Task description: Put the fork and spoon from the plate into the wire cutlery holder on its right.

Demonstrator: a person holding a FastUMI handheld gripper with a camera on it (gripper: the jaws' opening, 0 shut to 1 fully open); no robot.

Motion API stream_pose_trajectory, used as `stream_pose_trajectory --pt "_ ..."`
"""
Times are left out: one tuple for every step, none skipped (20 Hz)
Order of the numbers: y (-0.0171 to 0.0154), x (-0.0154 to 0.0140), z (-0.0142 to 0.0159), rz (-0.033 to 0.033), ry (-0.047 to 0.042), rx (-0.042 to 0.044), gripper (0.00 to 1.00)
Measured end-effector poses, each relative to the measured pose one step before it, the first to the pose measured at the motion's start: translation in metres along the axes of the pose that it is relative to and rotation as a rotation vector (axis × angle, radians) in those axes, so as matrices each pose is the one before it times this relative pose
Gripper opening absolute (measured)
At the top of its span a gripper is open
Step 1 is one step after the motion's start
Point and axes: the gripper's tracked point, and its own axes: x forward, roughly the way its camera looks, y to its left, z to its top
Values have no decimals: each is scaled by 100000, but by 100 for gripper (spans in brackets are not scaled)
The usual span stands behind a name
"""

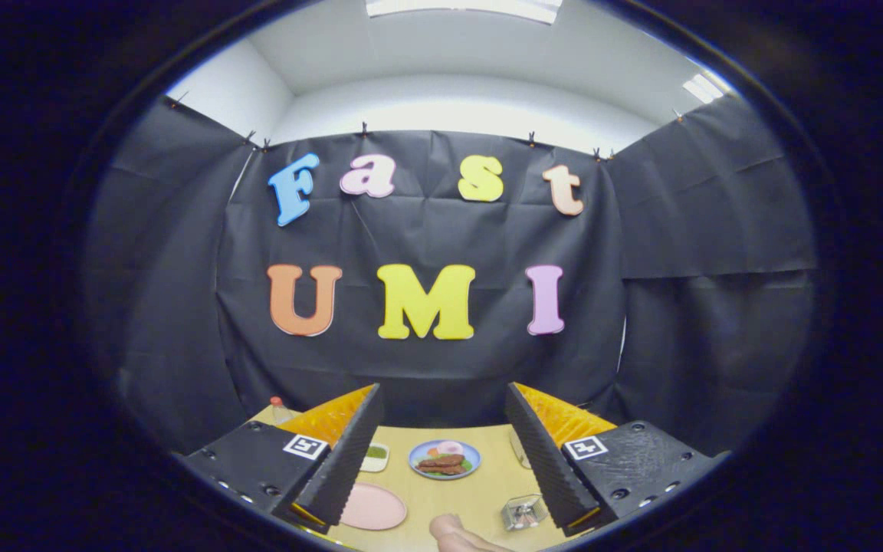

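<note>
My gripper (441,460) is open, nothing between its fingers. Below them lie a pink plate (372,507) and a wire holder (523,512); fork and spoon are hidden. I expect thin, stiff, slippery metal, so I'd pinch mid-handle. Beyond sits a blue food plate (444,458).

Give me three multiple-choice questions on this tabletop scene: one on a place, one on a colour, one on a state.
1. Where is the blue-rimmed plate of food?
A. between and beyond the fingers
B. held in the fingers
C. on the floor

2. What colour is the oval plate nearest the fingers?
A. green
B. pink
C. black

3. How does the gripper stand?
A. shut on a fork
B. shut on a cup
C. open, holding nothing

Answers: 1 A, it lies on the wooden table past them. 2 B, its surface is pale pink. 3 C, the fingers are wide apart.
</note>
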Motion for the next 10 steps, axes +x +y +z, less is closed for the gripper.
stream_pose_trajectory --pt "-153 -240 -112 -2292 -220 -1581 96" --pt "107 -376 -116 -1290 546 -721 96" --pt "67 -632 -47 -182 679 -254 96" --pt "-131 -608 135 -48 201 433 96" --pt "31 -295 -45 705 349 187 96" --pt "-287 -237 -283 -639 611 -505 96" --pt "-337 -240 -57 -108 -37 -522 96" --pt "-32 -272 42 -494 30 -775 96" --pt "-314 -161 -29 -935 -142 -744 96" --pt "-120 -41 -72 -529 -119 -440 96"
